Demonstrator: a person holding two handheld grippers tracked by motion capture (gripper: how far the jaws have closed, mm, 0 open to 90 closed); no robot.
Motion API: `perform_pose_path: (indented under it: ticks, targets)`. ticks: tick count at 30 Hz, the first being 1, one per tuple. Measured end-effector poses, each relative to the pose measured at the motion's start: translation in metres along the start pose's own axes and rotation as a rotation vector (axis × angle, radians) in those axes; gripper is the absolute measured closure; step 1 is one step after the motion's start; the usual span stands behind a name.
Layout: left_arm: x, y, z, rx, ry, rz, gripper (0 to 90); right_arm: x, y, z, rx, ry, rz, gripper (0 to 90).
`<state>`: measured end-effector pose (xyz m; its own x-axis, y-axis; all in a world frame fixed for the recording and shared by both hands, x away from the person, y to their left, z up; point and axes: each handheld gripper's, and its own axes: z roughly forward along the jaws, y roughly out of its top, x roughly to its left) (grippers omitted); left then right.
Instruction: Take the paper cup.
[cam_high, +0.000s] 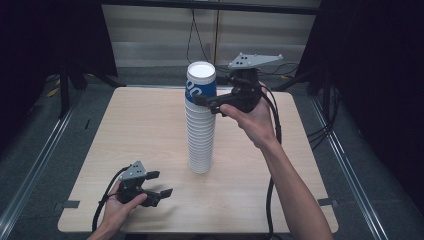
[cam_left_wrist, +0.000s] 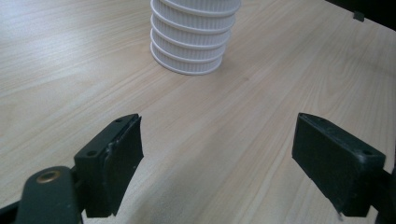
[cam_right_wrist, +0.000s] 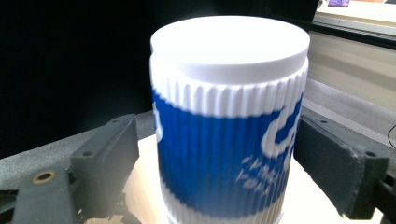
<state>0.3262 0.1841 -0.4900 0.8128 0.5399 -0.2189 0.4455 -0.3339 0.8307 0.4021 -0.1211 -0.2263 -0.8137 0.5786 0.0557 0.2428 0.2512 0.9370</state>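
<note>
A tall stack of white ribbed paper cups (cam_high: 201, 135) stands mid-table, and its base (cam_left_wrist: 191, 46) lies ahead of my left gripper. The top cup (cam_high: 201, 86) has a blue band with white lettering and a flat white top (cam_right_wrist: 229, 135). My right gripper (cam_high: 209, 102) comes in from the right at that cup's height. Its jaws flank the blue cup (cam_right_wrist: 219, 140), and a gap shows between the left pad (cam_right_wrist: 112, 158) and the cup wall. My left gripper (cam_high: 162, 184) rests open near the table's front left, with nothing between its jaws (cam_left_wrist: 217, 158).
The light wooden table (cam_high: 140, 125) has dark floor and metal rails on both sides. Cables trail from each gripper, and more hang at the back wall. Bare tabletop (cam_left_wrist: 261, 93) lies between the left gripper and the stack.
</note>
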Motion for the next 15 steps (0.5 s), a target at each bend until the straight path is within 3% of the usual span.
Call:
perform_pose_path:
  ticks: [11, 15]
  targets:
    - [0.000, 0.000, 0.000, -0.005, -0.002, 0.000, 16.1, -0.002, 0.010, 0.010, -0.001, 0.029, 0.013, 18.1]
    - [-0.001, 0.000, -0.001, -0.012, 0.003, 0.001, 16.2, -0.004, 0.011, 0.012, -0.004, 0.030, 0.013, 24.1]
